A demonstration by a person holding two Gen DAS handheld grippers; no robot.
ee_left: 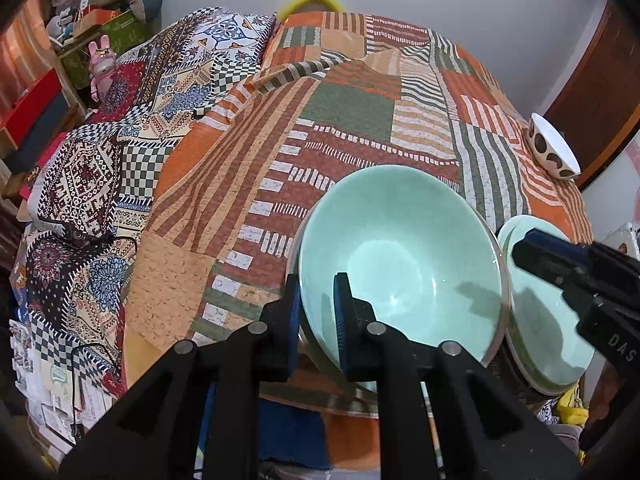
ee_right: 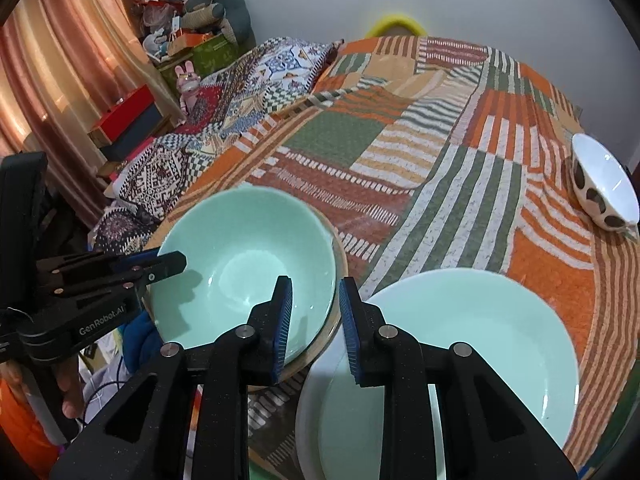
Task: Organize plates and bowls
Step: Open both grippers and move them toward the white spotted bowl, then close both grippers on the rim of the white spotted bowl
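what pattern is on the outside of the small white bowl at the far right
Large dark brown spots on white, clearest on the small bowl in the right wrist view.

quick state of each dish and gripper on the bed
green bowl: upright, empty, rim between both grippers' fingers
green plate: flat, empty, on a white plate
spotted bowl: tilted, empty, far off
left gripper: shut on green bowl's rim
right gripper: shut on green bowl's rim

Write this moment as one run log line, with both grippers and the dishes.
left gripper: shut on rim of mint-green ceramic bowl | right gripper: shut on bowl's opposite rim | pale green plate: beside | spotted white bowl: apart
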